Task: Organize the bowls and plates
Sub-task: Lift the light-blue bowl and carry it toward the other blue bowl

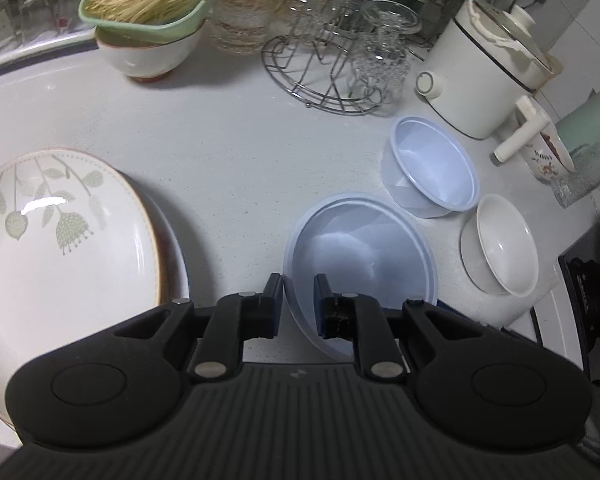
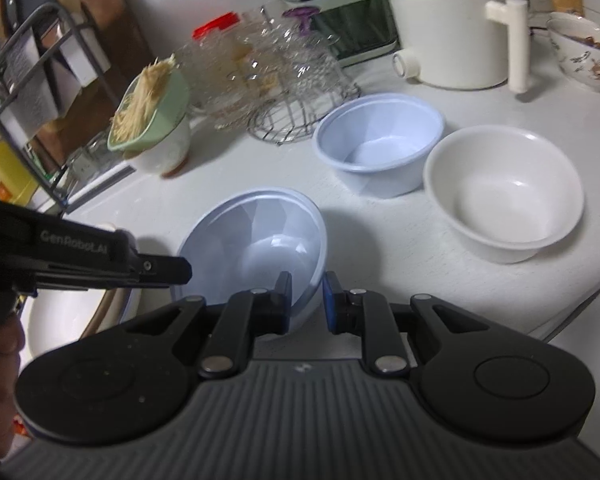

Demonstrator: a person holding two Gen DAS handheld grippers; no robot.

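A large pale blue bowl (image 1: 364, 248) is tilted just in front of both grippers. My left gripper (image 1: 299, 292) is shut on its near-left rim. My right gripper (image 2: 307, 292) straddles the same bowl's (image 2: 260, 240) right rim, one finger inside and one outside, pinching it. A smaller blue bowl (image 1: 432, 164) and a white bowl (image 1: 504, 244) stand on the counter to the right; they also show in the right wrist view as the blue bowl (image 2: 380, 144) and the white bowl (image 2: 504, 192). A leaf-patterned plate (image 1: 60, 240) lies stacked on other plates at left.
A wire rack with glasses (image 1: 332, 60), a white pot (image 1: 496, 80), a green dish of sticks on a white bowl (image 1: 148, 20), a patterned bowl (image 2: 584, 56) and a rack with boards (image 2: 40, 80) line the back. The counter edge (image 2: 580, 304) is at right.
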